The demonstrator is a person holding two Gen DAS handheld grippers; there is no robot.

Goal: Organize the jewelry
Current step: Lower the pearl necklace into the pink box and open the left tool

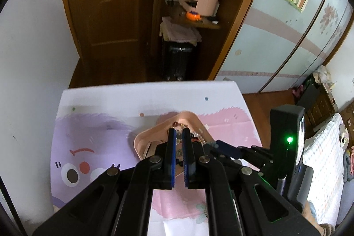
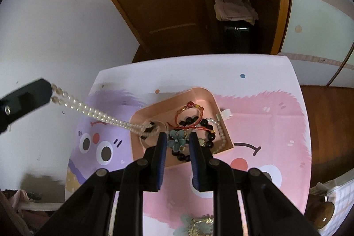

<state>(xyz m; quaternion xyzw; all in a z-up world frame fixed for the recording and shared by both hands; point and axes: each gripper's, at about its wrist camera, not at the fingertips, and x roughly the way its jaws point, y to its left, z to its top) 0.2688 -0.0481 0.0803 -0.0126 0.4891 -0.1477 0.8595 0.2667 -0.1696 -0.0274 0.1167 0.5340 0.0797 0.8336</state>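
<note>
The left gripper (image 2: 49, 92), mostly cut off at the right wrist view's edge, is clamped on a pearl strand (image 2: 93, 112) trailing into the pink tray (image 2: 205, 92) on the surface (image 2: 254, 68), while the right gripper (image 2: 177, 138), jaws slightly apart and empty, hides part of the tray's tangled bracelets (image 2: 192, 118).

A table (image 2: 254, 68) under a cartoon-monster cloth (image 2: 265, 107) carries a pink tray (image 2: 203, 92) near its middle — and a flower hairpiece (image 2: 197, 223) at the near edge.
</note>
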